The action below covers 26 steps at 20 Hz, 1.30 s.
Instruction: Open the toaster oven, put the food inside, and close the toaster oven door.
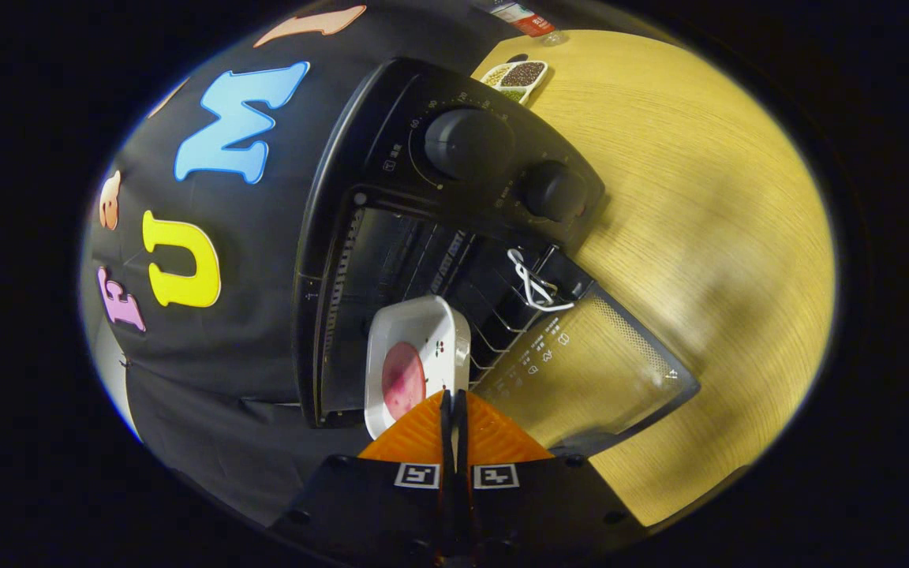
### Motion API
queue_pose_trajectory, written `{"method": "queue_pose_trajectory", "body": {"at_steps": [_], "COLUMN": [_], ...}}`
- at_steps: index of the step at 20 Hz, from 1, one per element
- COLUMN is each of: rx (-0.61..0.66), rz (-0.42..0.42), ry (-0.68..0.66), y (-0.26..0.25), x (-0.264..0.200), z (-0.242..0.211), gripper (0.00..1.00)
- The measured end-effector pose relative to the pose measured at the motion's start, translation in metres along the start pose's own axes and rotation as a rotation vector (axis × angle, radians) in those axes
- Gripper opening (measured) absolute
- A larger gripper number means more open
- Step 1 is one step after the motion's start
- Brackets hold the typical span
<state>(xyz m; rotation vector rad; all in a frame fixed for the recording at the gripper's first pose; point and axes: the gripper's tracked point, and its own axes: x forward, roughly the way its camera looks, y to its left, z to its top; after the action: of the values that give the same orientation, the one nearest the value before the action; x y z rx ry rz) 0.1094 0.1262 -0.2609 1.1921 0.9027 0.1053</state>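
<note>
Tool (453, 401) pinches dish (415, 359) at open oven (391, 260)

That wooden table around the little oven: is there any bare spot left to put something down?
Yes. The table is bare beyond the open glass door and beside the knobs. It is crowded at the oven mouth, where the gripper, fingers shut on the plate, holds it at the wire rack.

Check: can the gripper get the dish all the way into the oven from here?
Probably yes. The gripper, jaws closed on the rim of the white dish, has it at the mouth of the oven. The glass door is folded down and the wire rack ahead looks bare.
</note>
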Motion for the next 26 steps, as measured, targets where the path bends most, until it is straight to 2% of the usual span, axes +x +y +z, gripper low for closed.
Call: {"method": "queue_pose_trajectory", "body": {"at_steps": [14,18,22,23,25,26], "rx": [0.070,0.052,0.074,0.071,0.063,0.066], "rz": [-0.013,0.031,0.081,0.083,0.102,0.118], "ry": [-0.168,-0.247,-0.237,-0.242,-0.251,-0.231], "y": [0.009,0.022,0.033,0.035,0.039,0.042], "x": [0.046,0.049,0.051,0.051,0.042,0.042], "z": [0.029,0.037,0.032,0.031,0.033,0.026], "gripper": [0.02,0.04,0.07,0.03,0.03,0.15]}}
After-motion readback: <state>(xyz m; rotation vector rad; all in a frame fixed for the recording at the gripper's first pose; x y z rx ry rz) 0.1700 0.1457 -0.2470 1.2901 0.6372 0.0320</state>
